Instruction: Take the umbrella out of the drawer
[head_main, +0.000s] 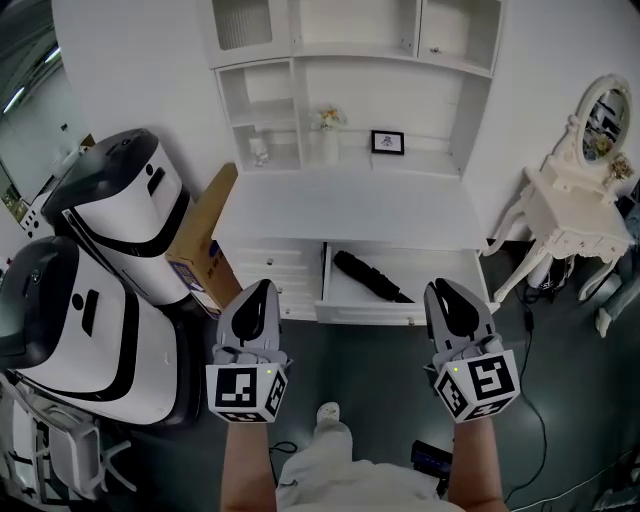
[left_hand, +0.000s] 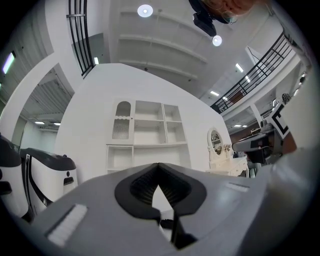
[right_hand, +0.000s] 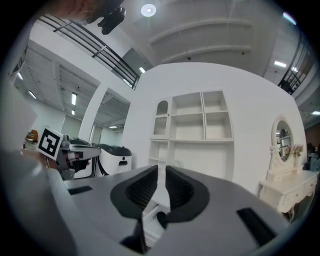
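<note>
the drawer (head_main: 365, 312) is seen pulled open in the front of the white desk, below its worktop (head_main: 340, 205). the umbrella (head_main: 372, 277), black and folded, is seen lying inside it, slanted from upper left to lower right across the drawer's floor. the opening of the drawer can therefore be counted as done, while the taking out is not yet begun: the umbrella is touched by nothing.

the left gripper (head_main: 263, 288) and the right gripper (head_main: 440, 288) are held side by side in front of the desk, one to each side of the umbrella in the head view and both apart from it. the fingers of each gripper are brought together with nothing between them. this is shown in the left gripper view and the right gripper view, where only the white shelves (right_hand: 202, 125) are seen beyond the closed tips.

what is left, by judgement: a gripper is to be brought over the drawer and its fingers parted, then closed around the umbrella's body, and the umbrella is to be lifted clear of the drawer's front. the right gripper appears nearer the umbrella's lower end, but which one is meant to be used cannot be told.

a cardboard box (head_main: 205, 245) and two white-and-black machines (head_main: 120, 215) are seen to the left of the desk, and a white dressing table (head_main: 570, 215) to the right. none of them is involved.
</note>
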